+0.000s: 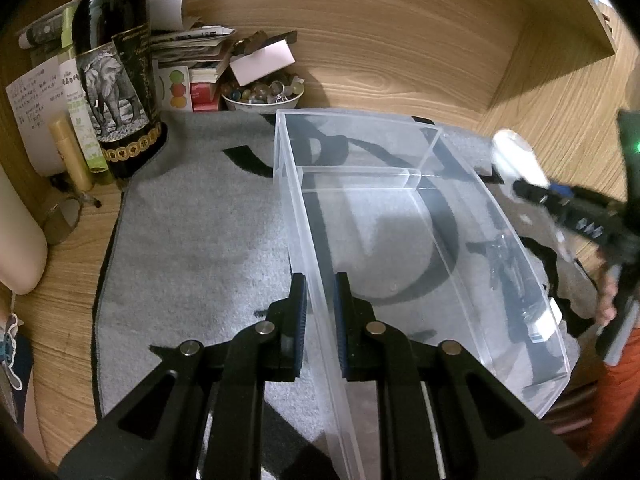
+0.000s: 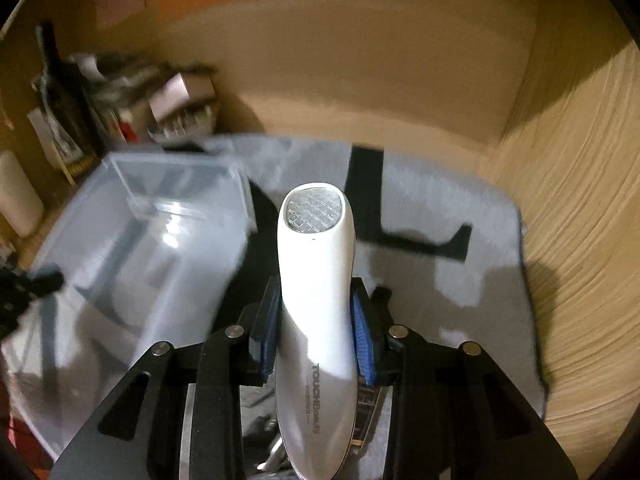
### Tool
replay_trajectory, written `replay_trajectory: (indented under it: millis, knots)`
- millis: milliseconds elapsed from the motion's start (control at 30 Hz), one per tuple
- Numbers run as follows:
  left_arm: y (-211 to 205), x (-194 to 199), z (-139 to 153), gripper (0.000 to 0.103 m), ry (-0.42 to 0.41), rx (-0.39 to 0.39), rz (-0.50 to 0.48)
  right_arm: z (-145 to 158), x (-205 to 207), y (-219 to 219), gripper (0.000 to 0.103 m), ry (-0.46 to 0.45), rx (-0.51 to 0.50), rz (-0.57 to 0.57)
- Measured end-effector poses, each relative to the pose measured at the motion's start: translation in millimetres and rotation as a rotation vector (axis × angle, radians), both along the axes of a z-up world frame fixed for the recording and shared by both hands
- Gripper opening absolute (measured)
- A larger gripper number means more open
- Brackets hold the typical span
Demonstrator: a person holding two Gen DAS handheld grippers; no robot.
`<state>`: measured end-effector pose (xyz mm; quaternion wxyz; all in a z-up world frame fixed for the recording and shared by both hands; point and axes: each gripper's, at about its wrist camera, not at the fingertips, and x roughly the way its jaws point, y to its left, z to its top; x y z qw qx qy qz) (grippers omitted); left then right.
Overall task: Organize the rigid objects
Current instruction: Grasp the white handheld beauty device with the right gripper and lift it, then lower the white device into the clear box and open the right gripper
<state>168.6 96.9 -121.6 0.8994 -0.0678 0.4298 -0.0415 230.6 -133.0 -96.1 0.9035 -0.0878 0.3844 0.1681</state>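
A clear plastic storage box [image 1: 400,216] stands on a grey mat [image 1: 200,232]. My left gripper [image 1: 320,292] is shut on the box's near left wall, one finger inside and one outside. My right gripper [image 2: 316,308] is shut on a white handheld beauty device [image 2: 316,280] with a round textured head, held above the mat to the right of the box [image 2: 132,248]. In the left wrist view that device [image 1: 516,160] and right gripper [image 1: 536,194] show beyond the box's right wall.
A dark bottle with an elephant label [image 1: 116,72], papers, small boxes and a bowl of beads [image 1: 262,94] crowd the back left. A tape roll [image 1: 62,220] lies left of the mat. Wooden walls [image 1: 400,40] close the back and right.
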Motion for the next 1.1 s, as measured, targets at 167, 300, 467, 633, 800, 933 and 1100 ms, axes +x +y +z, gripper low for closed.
replay_trajectory:
  millis: [167,300,467,633,800,933,1100]
  knots:
    - [-1,1,0,0.014,0.000,0.001,-0.001,29,-12,10,0.029,-0.067,0.037,0.034]
    - [-1,0,0,0.014,-0.004,0.006,-0.002,41,-20,30,0.029,-0.098,0.047,0.080]
    - [-2,0,0,0.014,-0.008,0.011,-0.005,40,-29,57,0.029,-0.094,0.044,0.145]
    - [-3,-1,0,0.014,-0.014,0.017,-0.010,26,-29,83,0.029,-0.056,0.029,0.203]
    - [-1,-1,-1,0.014,-0.018,0.011,-0.010,9,-26,107,0.029,-0.001,0.001,0.236]
    - [-2,-1,-1,0.014,-0.019,0.011,-0.009,-2,-19,120,0.029,0.056,-0.011,0.250]
    - [-3,-3,-1,0.014,-0.025,0.013,-0.010,-16,-12,132,0.029,0.133,-0.041,0.283]
